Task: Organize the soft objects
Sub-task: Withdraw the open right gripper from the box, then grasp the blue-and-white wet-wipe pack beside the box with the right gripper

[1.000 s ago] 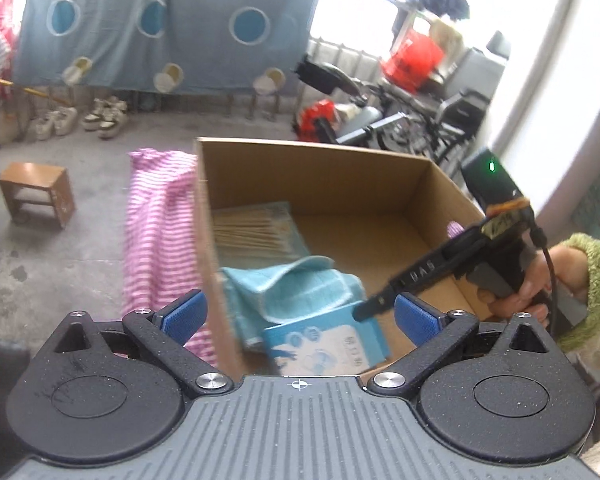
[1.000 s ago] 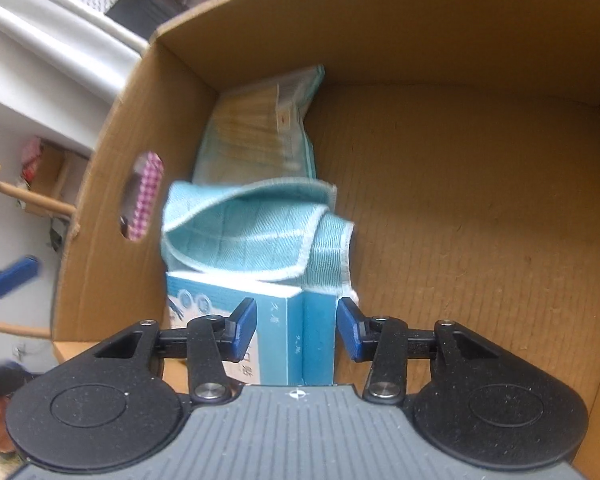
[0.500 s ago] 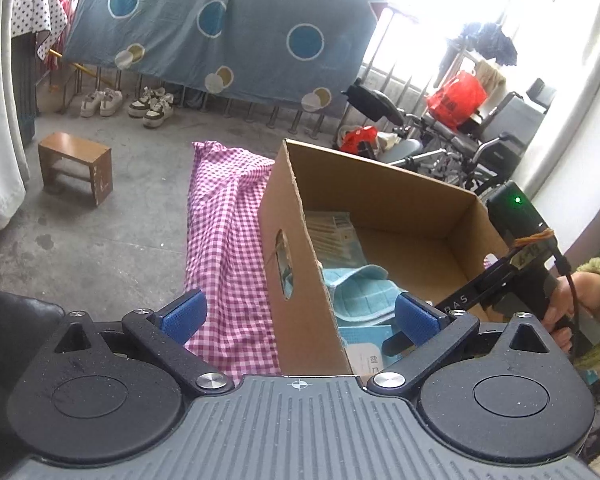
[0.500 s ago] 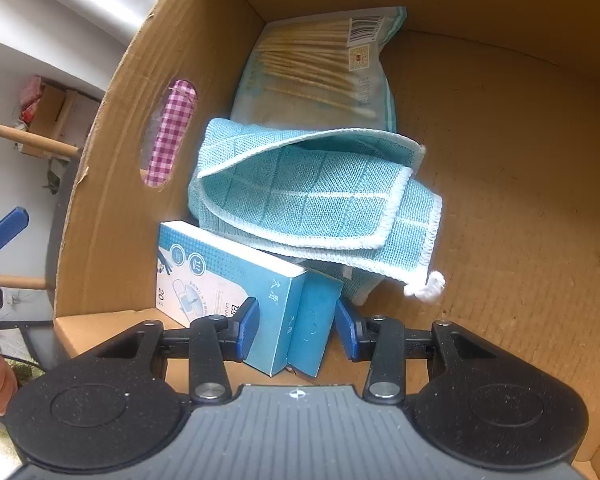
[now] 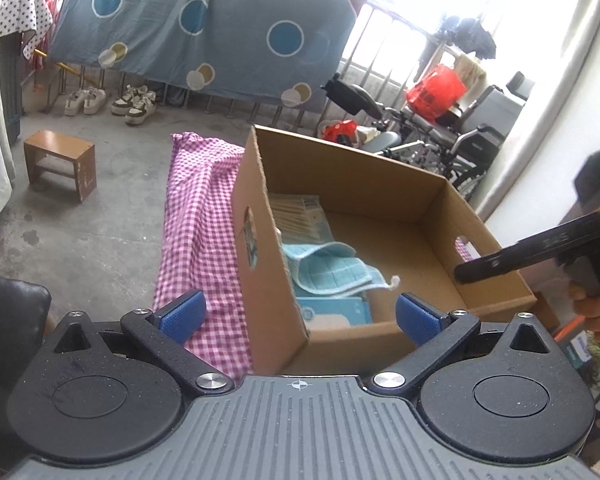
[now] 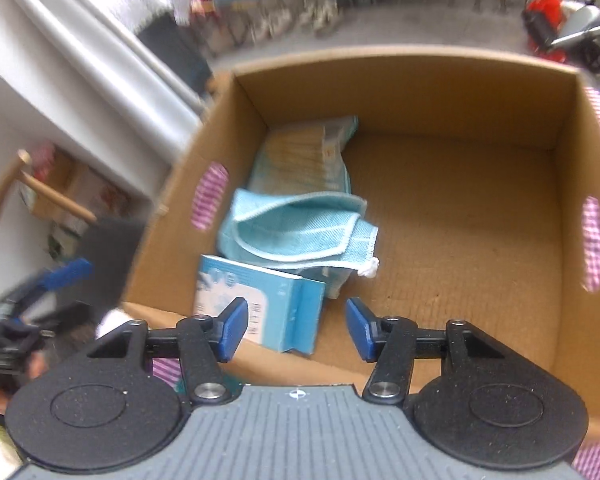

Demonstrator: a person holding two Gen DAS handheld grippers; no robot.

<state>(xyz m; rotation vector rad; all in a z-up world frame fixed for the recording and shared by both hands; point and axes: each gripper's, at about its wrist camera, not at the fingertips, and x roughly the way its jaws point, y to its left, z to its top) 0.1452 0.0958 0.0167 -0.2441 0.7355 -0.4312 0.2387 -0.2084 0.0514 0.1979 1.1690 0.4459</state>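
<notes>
An open cardboard box [image 6: 420, 92] [image 5: 340, 168] holds three things along one side: a light blue carton [image 6: 260, 304] [image 5: 332, 310] in the near corner, a folded teal cloth [image 6: 296, 228] [image 5: 328, 268] and a clear packet of wooden sticks [image 6: 304, 152] [image 5: 300, 216]. My right gripper [image 6: 296, 326] hovers above the box's near rim. Its jaws are opening, and the carton lies below them, free of the pads. My left gripper [image 5: 298, 314] stands wide open outside the box's near corner, holding nothing.
The box sits on a pink checked cloth [image 5: 204, 208] over a table. A small wooden stool [image 5: 60, 160], several shoes [image 5: 112, 100], a hanging blue sheet [image 5: 204, 28] and wheelchairs [image 5: 440, 132] lie beyond. The box's right half [image 6: 480, 240] is bare cardboard.
My right gripper let go of the blue carton, rose out of the box and widened its jaws. The left gripper's view shifted left, from inside the box to its outer corner.
</notes>
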